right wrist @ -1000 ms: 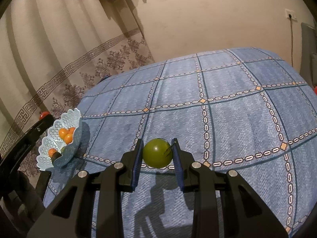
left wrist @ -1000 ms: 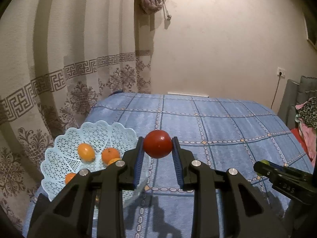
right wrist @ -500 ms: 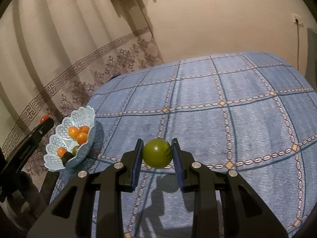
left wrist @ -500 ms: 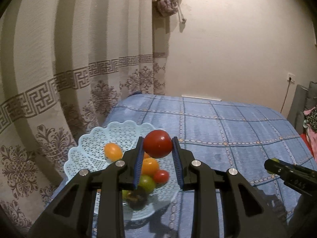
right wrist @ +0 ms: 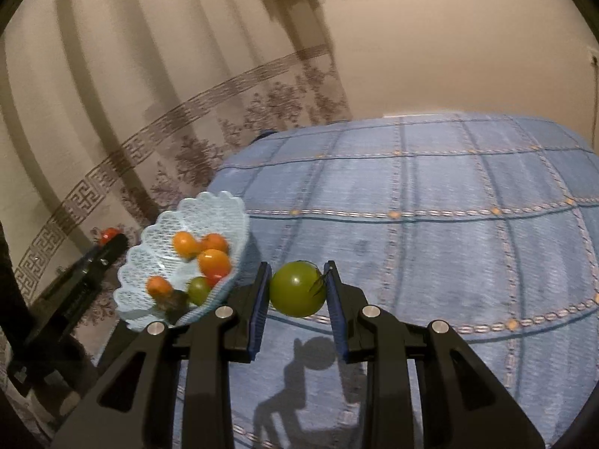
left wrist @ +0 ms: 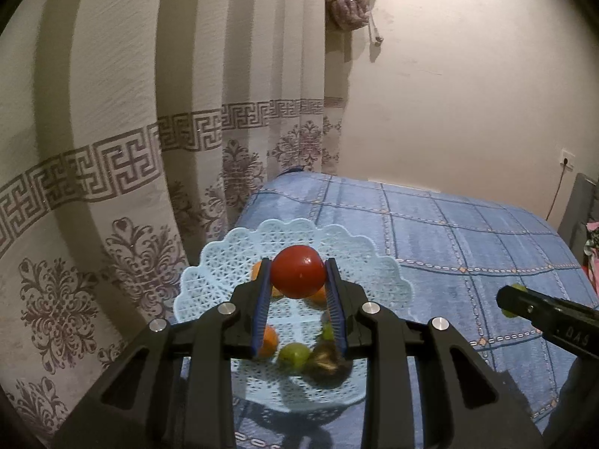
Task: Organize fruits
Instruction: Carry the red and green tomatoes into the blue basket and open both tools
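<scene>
- The left gripper (left wrist: 298,292) has its jaws closed partway on a red tomato (left wrist: 298,276), pinched between the two blue pads near their tips.
- Directly beyond and below those jaws sits a pale blue lattice basket (left wrist: 224,262) with a scalloped rim, resting on the blue checked bedcover (left wrist: 468,239) close to its left edge, beside the patterned curtain (left wrist: 112,149).
- Seen through the gap between the left jaws: an orange fruit (left wrist: 268,340) against the left pad, a green fruit (left wrist: 294,353) in the middle, and a dark brownish fruit (left wrist: 329,363) toward the right pad. More orange fruit shows just behind the red tomato, mostly hidden by it.
- The right gripper (right wrist: 298,292) has its jaws closed partway on a green tomato (right wrist: 297,288), its dark stalk end against the right pad.
- In the right wrist view the basket (right wrist: 157,232) lies just left of the left jaw, its near rim hidden behind that finger. It holds several orange fruits, among them one large one (right wrist: 214,263), plus a small green one (right wrist: 199,289) and the dark one (right wrist: 173,302) at the near side.
- The green tomato hangs above the bedcover (right wrist: 449,187), to the right of the basket and not over it; its shadow falls on the cloth under the jaws.
- The left gripper (right wrist: 106,243) shows on the far side of the basket, with the red tomato (right wrist: 109,232) at its tip.
</scene>
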Demonstrator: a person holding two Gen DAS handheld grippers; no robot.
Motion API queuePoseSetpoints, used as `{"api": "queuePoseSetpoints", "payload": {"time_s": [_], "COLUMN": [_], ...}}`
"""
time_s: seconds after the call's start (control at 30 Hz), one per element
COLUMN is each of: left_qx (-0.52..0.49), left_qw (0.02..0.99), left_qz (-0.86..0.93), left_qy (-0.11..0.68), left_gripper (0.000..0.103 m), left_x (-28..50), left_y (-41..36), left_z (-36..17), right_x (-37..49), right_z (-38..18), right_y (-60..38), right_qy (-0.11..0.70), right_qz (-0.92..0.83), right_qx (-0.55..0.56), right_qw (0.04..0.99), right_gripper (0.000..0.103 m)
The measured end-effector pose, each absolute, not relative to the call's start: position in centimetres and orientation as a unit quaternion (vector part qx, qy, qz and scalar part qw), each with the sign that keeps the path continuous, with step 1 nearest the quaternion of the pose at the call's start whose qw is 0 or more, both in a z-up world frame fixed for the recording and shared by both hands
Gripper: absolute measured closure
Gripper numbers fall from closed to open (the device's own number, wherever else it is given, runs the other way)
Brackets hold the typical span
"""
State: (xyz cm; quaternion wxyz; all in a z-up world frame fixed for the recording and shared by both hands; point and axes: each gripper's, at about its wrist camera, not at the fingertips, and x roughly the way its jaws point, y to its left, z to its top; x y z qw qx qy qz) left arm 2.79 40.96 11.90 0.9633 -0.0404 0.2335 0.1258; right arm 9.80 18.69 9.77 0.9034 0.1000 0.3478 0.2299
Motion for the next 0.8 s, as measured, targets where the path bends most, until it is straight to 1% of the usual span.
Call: {"api": "queuePoseSetpoints", "payload": {"time_s": [0.1,0.13,0.17,0.23,0.4,0.47,0.53,0.6,0.67,0.73,0.8], "left_qx": [-0.051,-0.054,-0.057,-0.06,-0.074,-0.083,-0.09,-0.092,-0.095,-0.095,-0.098], "left_qw": [0.963,0.962,0.962,0.963,0.964,0.963,0.963,0.962,0.962,0.961,0.961], "left_qz": [0.127,0.126,0.124,0.131,0.139,0.145,0.15,0.152,0.156,0.159,0.16], "left_qy": [0.234,0.235,0.235,0.227,0.214,0.211,0.207,0.206,0.205,0.203,0.205], "left_gripper": [0.074,0.07,0.053,0.034,0.032,0.026,0.023,0.018,0.005,0.005,0.004], "left_x": [2.6,2.6,2.6,2.3,1.8,1.5,1.4,1.3,1.4,1.3,1.4], "left_y": [41.7,41.9,42.2,42.4,43.5,44.1,44.5,44.7,44.8,44.8,44.9], "left_z": [12.0,12.0,12.1,12.3,13.0,13.2,13.3,13.4,13.4,13.3,13.3], "right_x": [9.8,9.8,9.8,9.8,10.2,10.3,10.4,10.6,10.8,10.8,10.7], "right_z": [10.3,10.4,10.5,10.6,10.4,10.2,10.0,9.8,9.5,9.4,9.4], "right_y": [20.6,21.5,22.0,23.0,25.6,26.5,27.3,28.0,28.5,28.4,28.0], "right_qy": [0.345,0.345,0.345,0.346,0.356,0.36,0.362,0.366,0.371,0.369,0.361], "right_qz": [0.245,0.252,0.256,0.264,0.281,0.286,0.29,0.291,0.294,0.294,0.287], "right_qx": [0.091,0.087,0.085,0.08,0.069,0.063,0.058,0.057,0.058,0.064,0.067], "right_qw": [0.901,0.9,0.899,0.897,0.889,0.886,0.884,0.882,0.879,0.879,0.885], "right_gripper": [0.074,0.074,0.074,0.074,0.073,0.073,0.073,0.073,0.069,0.046,0.045]}}
